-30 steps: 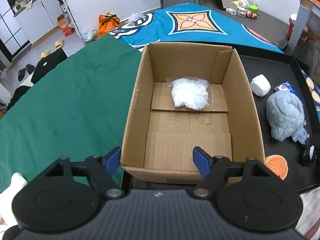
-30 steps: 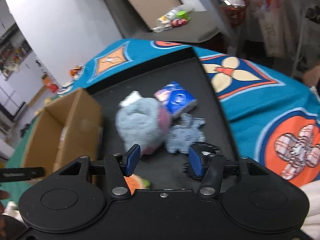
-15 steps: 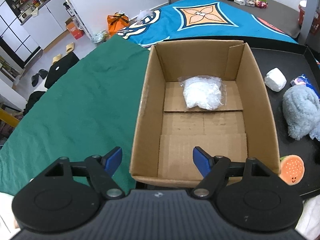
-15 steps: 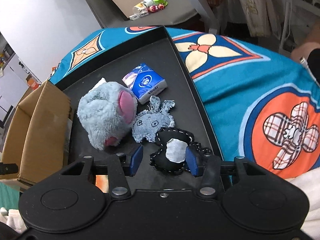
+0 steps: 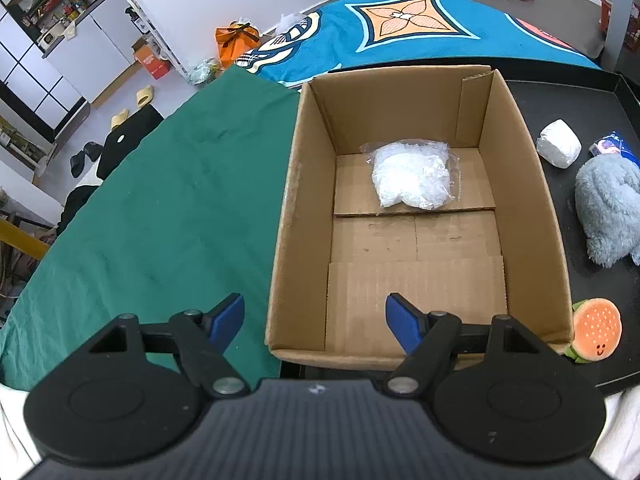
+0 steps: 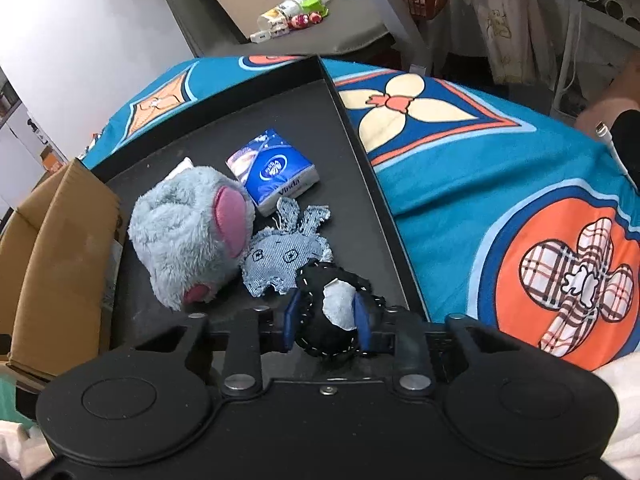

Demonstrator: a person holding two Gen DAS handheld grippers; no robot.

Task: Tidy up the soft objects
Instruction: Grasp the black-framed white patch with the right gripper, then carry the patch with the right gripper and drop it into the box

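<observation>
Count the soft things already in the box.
1: a white bag lies at the far end of the box. Nothing else shows inside.

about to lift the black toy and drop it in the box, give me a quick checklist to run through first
1. Right gripper closed on the black stitched toy: ok, a blue finger on each side.
2. Grip firm enough to lift: cannot tell.
3. Denim toy free of the black toy: not ok, their edges touch or overlap, so it may drag.
4. Space in the cardboard box: ok, only a clear bag of white stuffing at the far end.
5. Left gripper out of the drop path: not ok, it hangs open over the box's near edge.
</observation>
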